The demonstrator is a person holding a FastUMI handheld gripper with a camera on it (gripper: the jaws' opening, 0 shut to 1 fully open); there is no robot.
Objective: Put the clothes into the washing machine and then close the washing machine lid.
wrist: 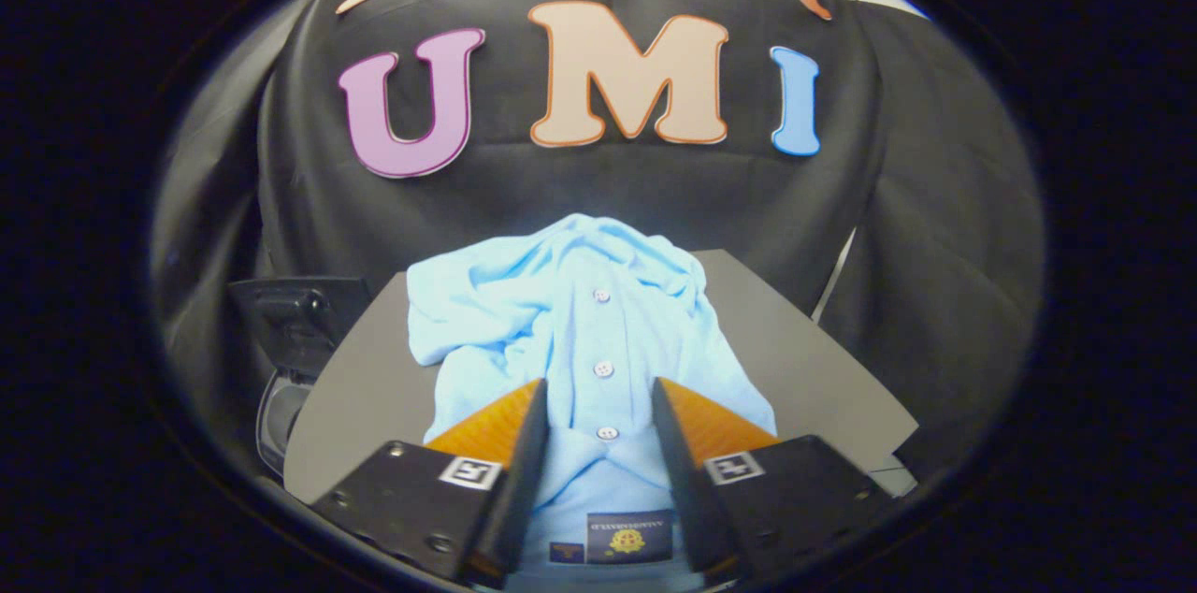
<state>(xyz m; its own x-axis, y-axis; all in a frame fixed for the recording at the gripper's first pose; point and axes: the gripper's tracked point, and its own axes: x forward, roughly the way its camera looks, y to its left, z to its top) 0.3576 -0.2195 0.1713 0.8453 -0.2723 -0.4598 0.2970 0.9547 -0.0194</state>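
straddling crumpled pale-blue buttoned shirt (580, 322), tongs (598, 406) apart.

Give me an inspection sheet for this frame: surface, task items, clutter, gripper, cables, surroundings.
Surface: grey tabletop, bare around the garment.
Job's things: light blue button-up shirt lying crumpled on the table, collar end and its label toward the gripper; washing machine beside the table's far-left corner, dark lid raised, opening showing below it.
Clutter: nothing seen.
Gripper: gripper open, fingers straddling the shirt's button placket near the collar, not clearly pressing on it.
Cables: thin pale line, possibly a cable or a gap in the cloth, past the table's right edge; cannot tell which.
Surroundings: black cloth booth wall behind the table.
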